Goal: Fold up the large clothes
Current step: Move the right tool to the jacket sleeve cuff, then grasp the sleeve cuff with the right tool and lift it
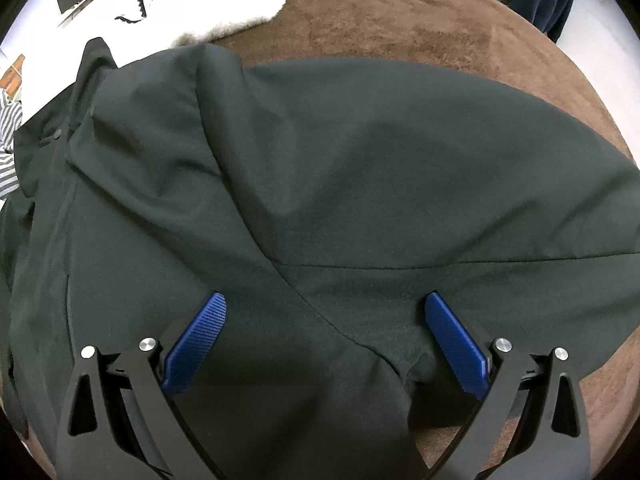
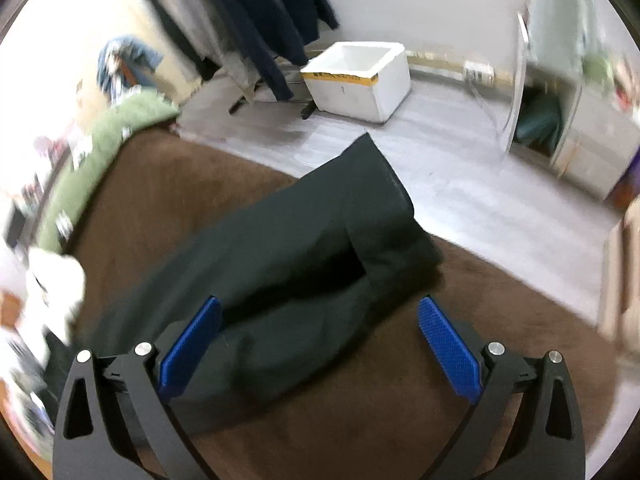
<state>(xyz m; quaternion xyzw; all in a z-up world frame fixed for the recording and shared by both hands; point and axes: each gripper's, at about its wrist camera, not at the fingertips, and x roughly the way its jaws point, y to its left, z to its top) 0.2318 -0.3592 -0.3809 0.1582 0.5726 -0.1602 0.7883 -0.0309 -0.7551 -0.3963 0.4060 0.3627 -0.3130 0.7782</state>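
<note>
Brown carpet (image 1: 400, 12) carries everything, and the dark jacket (image 1: 320, 160) sprawls across its middle. Beyond the jacket's collar end lies a white fleece garment (image 1: 224, 4), touching it; bare carpet opens past the far hem. Left gripper (image 1: 326, 304) hovers over the jacket, blue fingers (image 1: 198, 340) spread wide. Right gripper (image 2: 320, 308), equally spread, straddles a sleeve (image 2: 320, 240) pointing off the carpet edge towards a white foam box (image 2: 360, 80) on grey floor (image 2: 460, 168).

The dark jacket (image 1: 340, 152) is smooth, matt cloth. The brown cover (image 1: 400, 12) looks soft and fuzzy. The blue pads (image 1: 456, 340) are bumpy plastic.
</note>
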